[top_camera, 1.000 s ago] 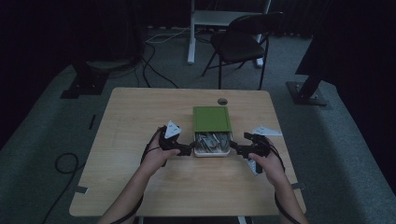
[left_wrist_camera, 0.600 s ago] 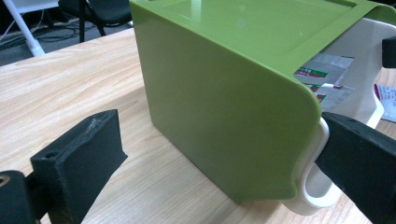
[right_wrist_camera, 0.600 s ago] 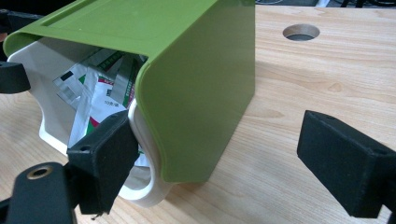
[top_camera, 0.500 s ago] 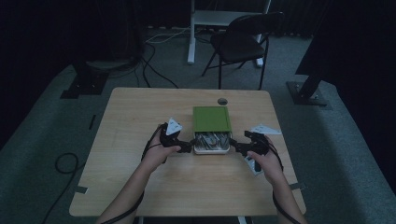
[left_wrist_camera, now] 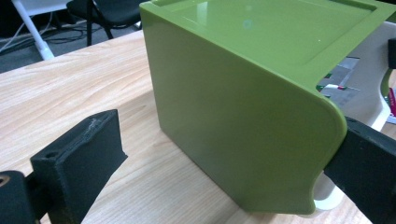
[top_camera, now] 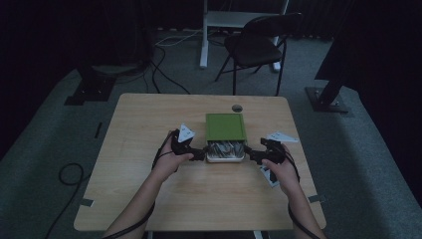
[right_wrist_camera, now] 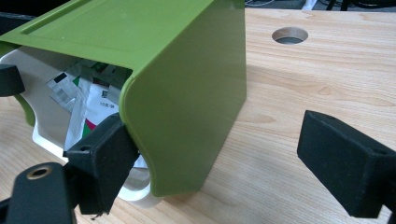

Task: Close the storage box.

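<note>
A green box (top_camera: 225, 126) with a white drawer (top_camera: 225, 151) pulled out toward the near edge sits mid-worktop (top_camera: 149, 199), below a cable hole (top_camera: 237, 108) by the far edge. The left tongs (top_camera: 201, 153) and right tongs (top_camera: 250, 155) flank the drawer, both gaping wide, each with one jaw against the box's front corner; printed packets (right_wrist_camera: 88, 100) lie inside

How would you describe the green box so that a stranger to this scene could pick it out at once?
Start at the wooden table. Near its middle, in front of the round hole, stands the green box, between the left claw and right claw. It alone is bright green, with a white drawer of packets slid out.
</note>
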